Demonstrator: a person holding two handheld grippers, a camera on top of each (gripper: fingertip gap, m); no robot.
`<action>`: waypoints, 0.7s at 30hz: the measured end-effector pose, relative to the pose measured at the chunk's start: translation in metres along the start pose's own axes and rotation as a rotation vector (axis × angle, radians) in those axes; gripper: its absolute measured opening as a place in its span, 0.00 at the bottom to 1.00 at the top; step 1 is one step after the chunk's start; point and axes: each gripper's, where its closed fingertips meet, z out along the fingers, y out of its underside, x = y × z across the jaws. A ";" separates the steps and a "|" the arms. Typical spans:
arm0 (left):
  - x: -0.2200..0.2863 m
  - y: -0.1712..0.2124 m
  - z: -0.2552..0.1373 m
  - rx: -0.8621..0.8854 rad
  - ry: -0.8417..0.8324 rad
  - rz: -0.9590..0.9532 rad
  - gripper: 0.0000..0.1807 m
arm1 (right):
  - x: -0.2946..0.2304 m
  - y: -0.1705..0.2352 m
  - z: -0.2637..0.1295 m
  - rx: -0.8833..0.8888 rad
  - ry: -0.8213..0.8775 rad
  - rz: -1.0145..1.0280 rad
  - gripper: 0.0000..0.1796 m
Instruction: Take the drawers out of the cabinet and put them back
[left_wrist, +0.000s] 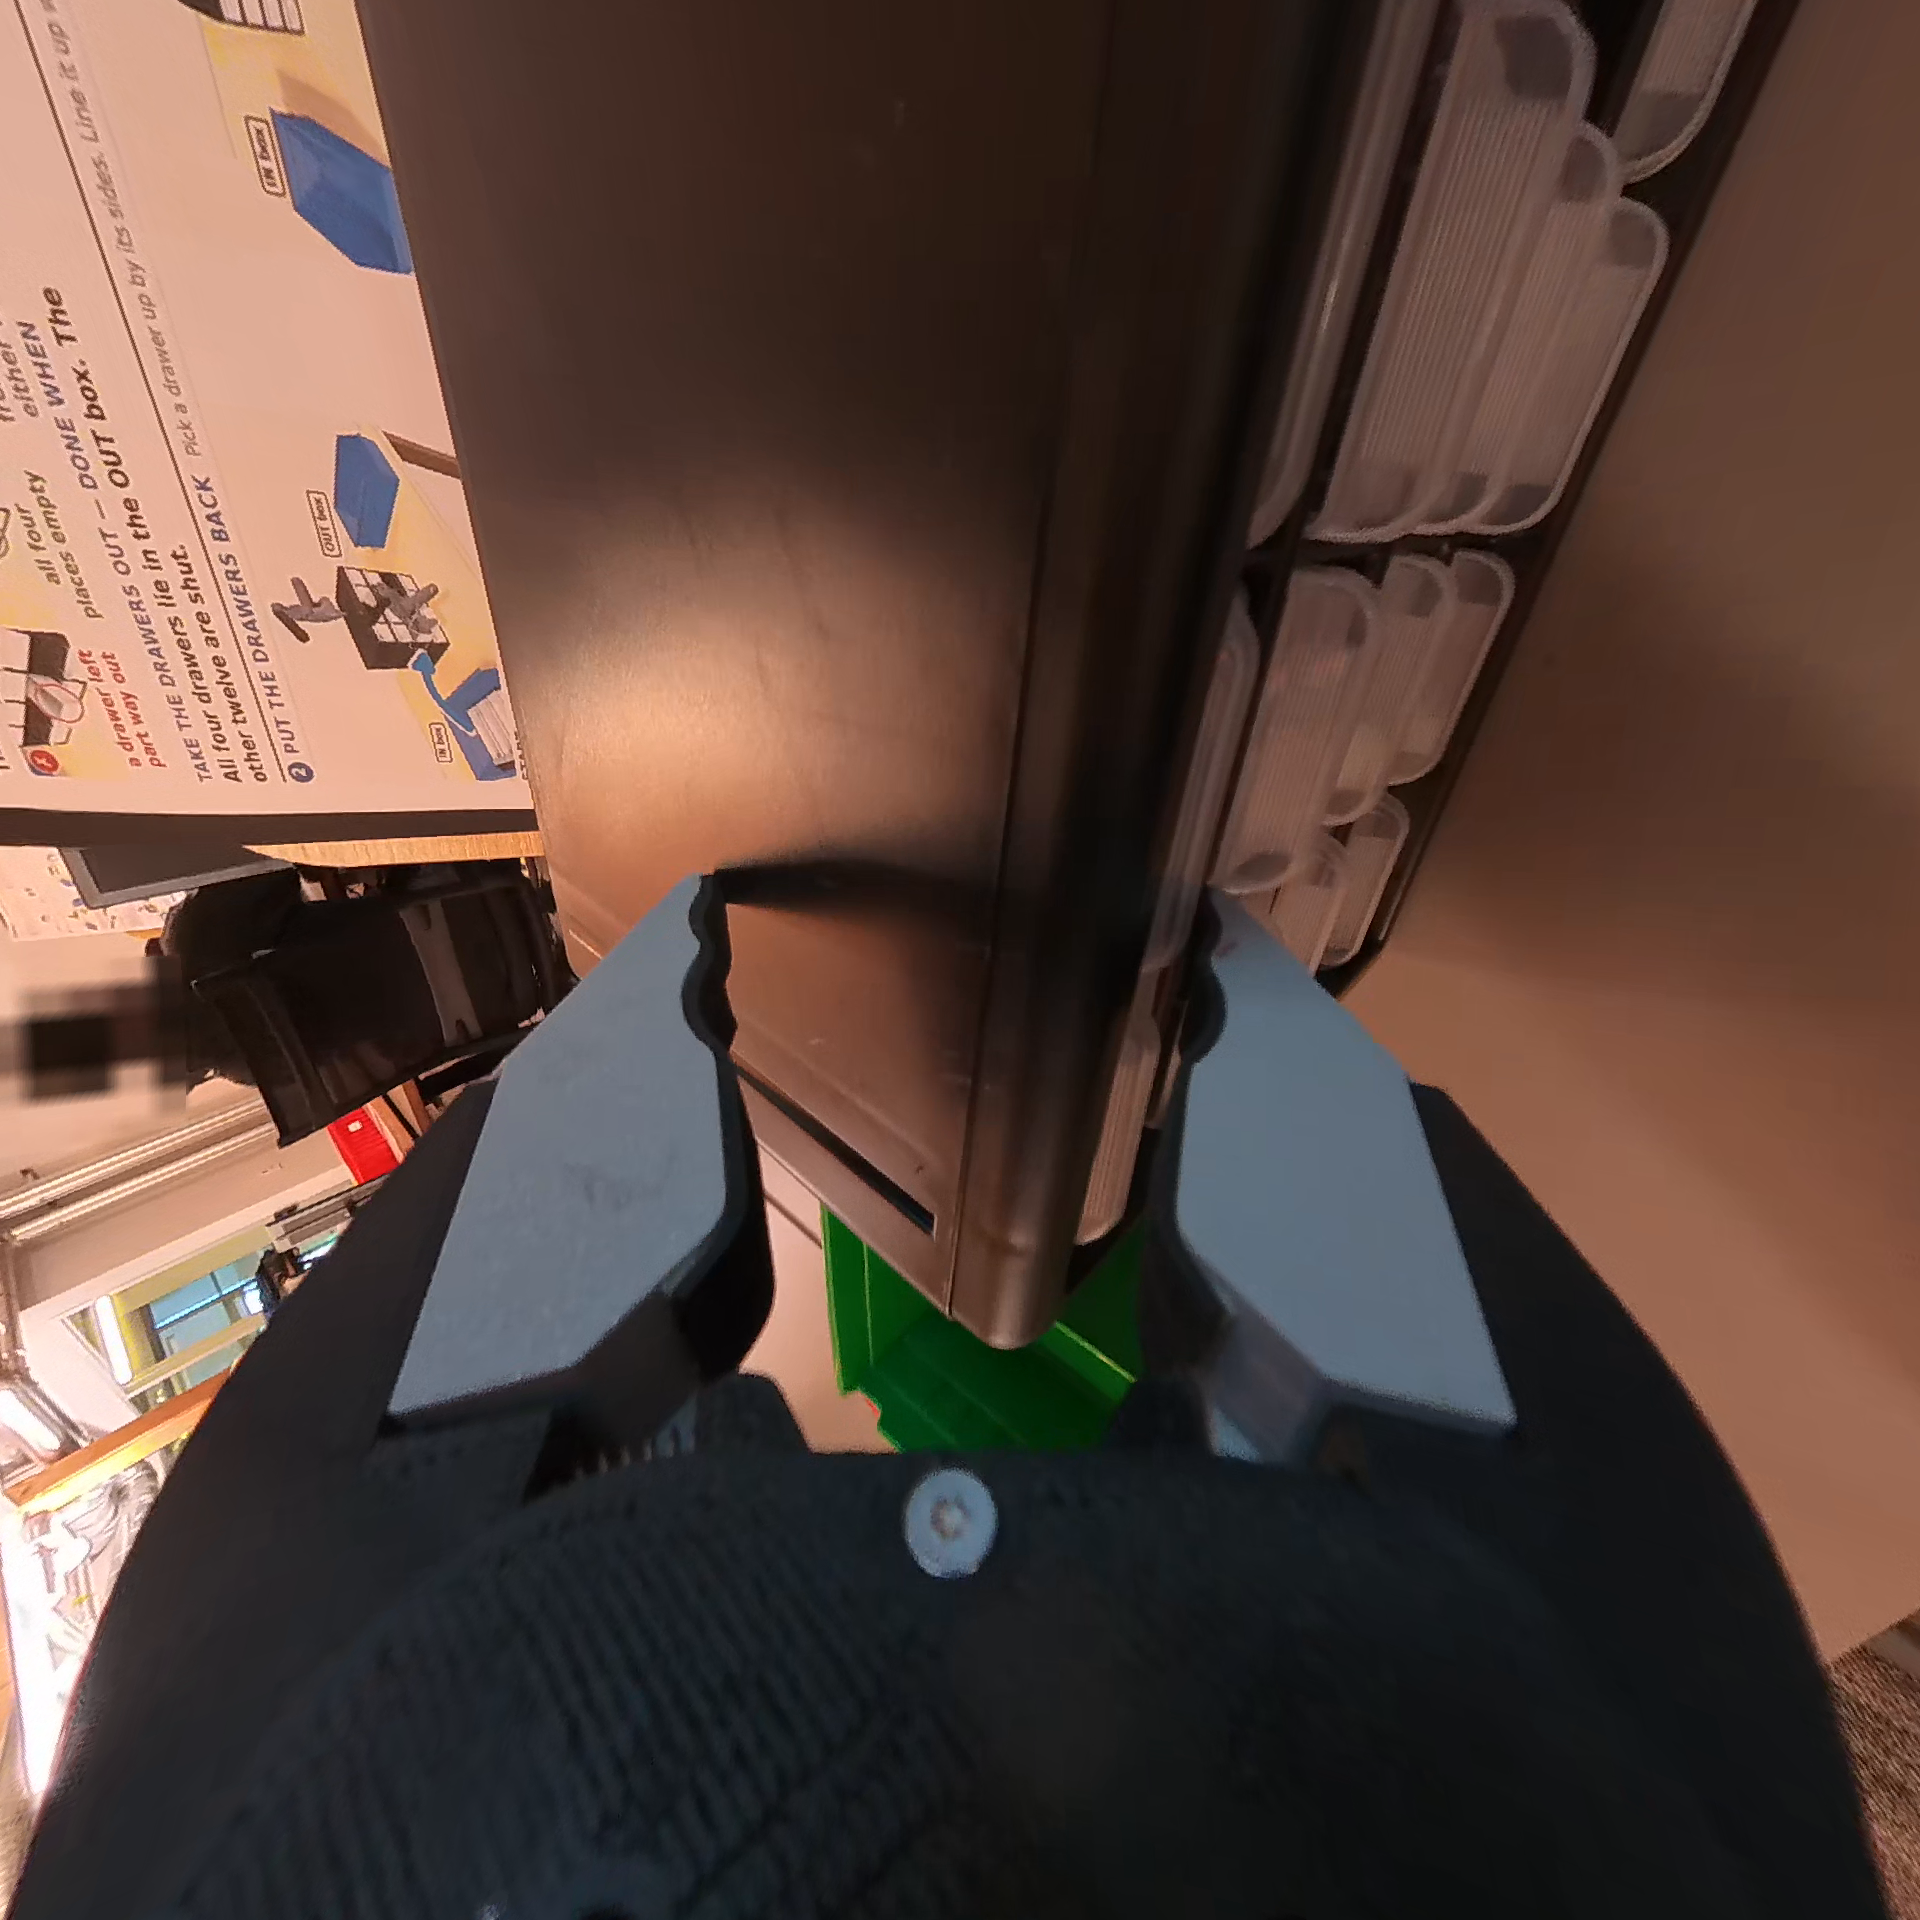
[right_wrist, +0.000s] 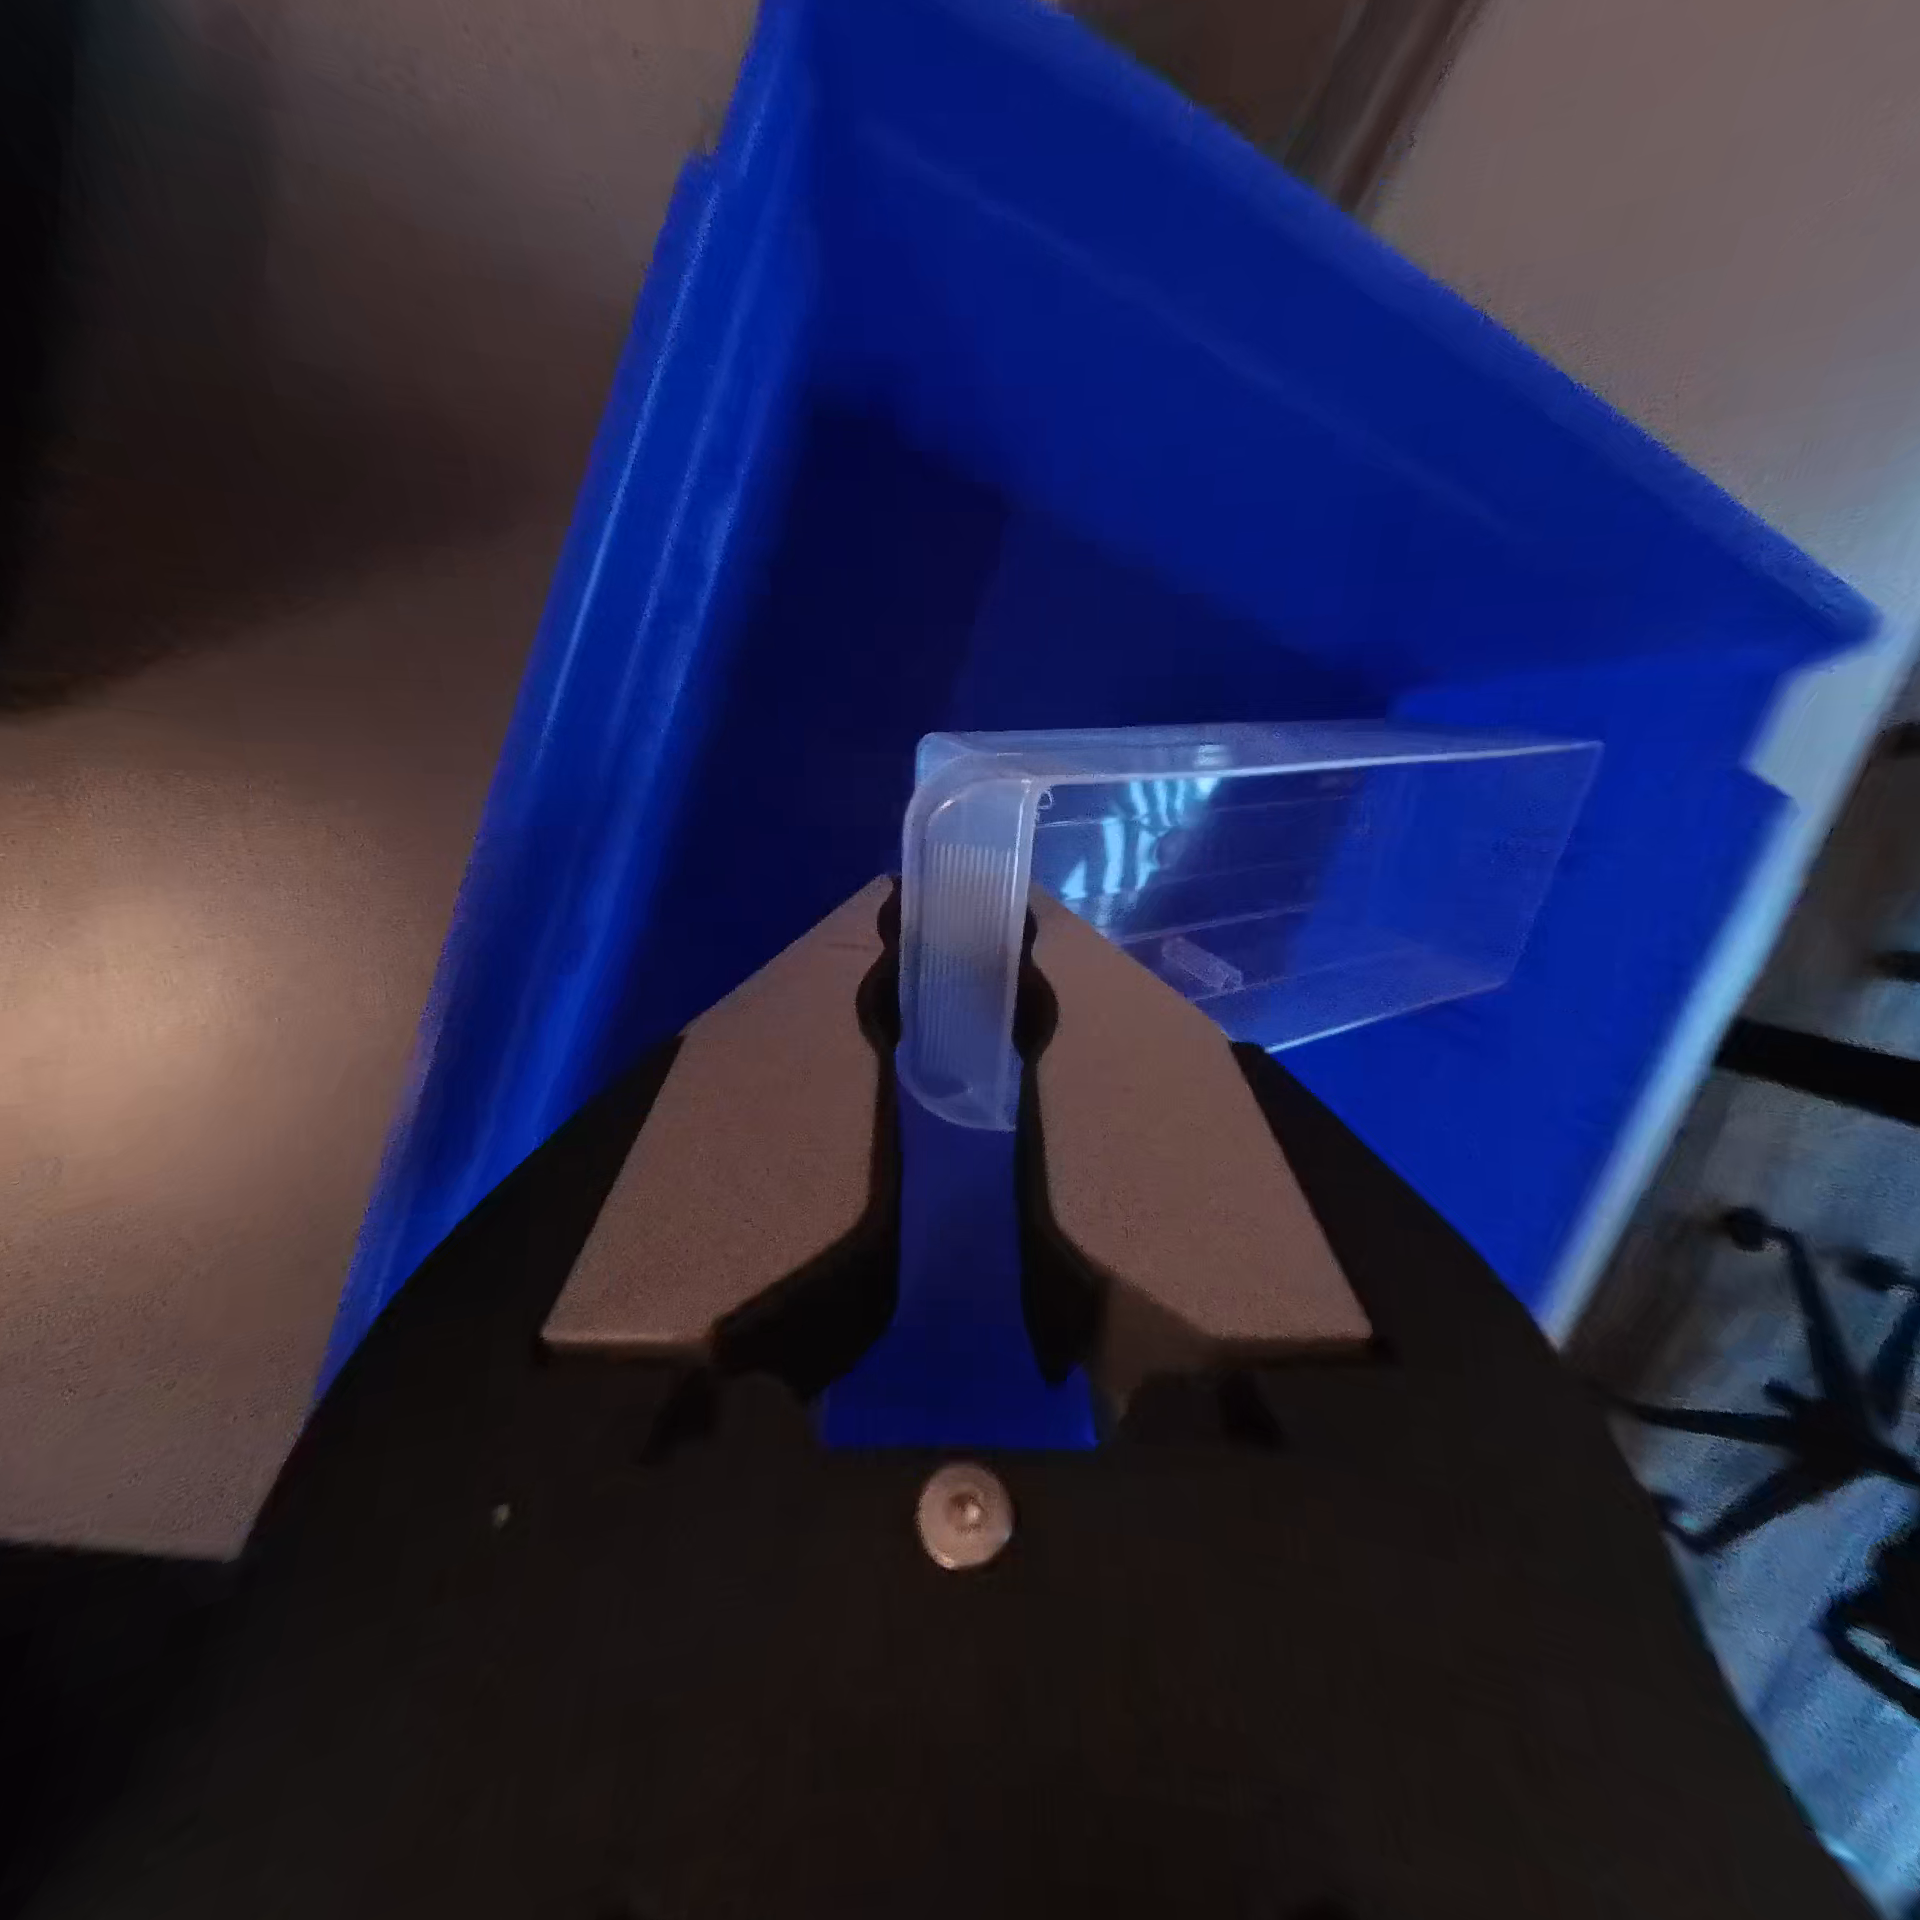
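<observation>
Jaws of the right gripper (right_wrist: 961, 992) pinch only the ribbed front tab of a clear drawer (right_wrist: 1299, 883), hanging over the blue bin (right_wrist: 1143, 416); it could twist loose. Left gripper (left_wrist: 956, 997) jaws bracket the dark cabinet (left_wrist: 779, 520) corner, apparently steadying it; a slip might shift the cabinet on the counter (left_wrist: 1714, 831).

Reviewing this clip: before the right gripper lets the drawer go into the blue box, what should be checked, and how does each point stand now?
1. Right gripper shut on the drawer by its front tab: ok.
2. Drawer over the blue box opening: ok.
3. Drawer empty: ok, nothing seen through its clear walls.
4. Drawer low enough to release gently: cannot tell.
5. Left gripper steadying the cabinet: fingers straddle its corner; contact cannot tell.
6. Other drawers shut in the cabinet: ok for those in view.
</observation>
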 end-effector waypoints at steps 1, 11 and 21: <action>0.000 0.000 0.000 -0.005 -0.001 -0.002 0.48 | -0.006 -0.007 0.014 -0.020 -0.069 0.040 0.09; 0.000 0.000 0.000 -0.001 0.001 0.003 0.48 | -0.005 -0.020 -0.002 0.117 -0.140 0.098 0.28; 0.000 0.000 0.000 0.020 -0.001 -0.007 0.48 | -0.096 -0.039 -0.155 0.585 -0.237 -0.065 0.24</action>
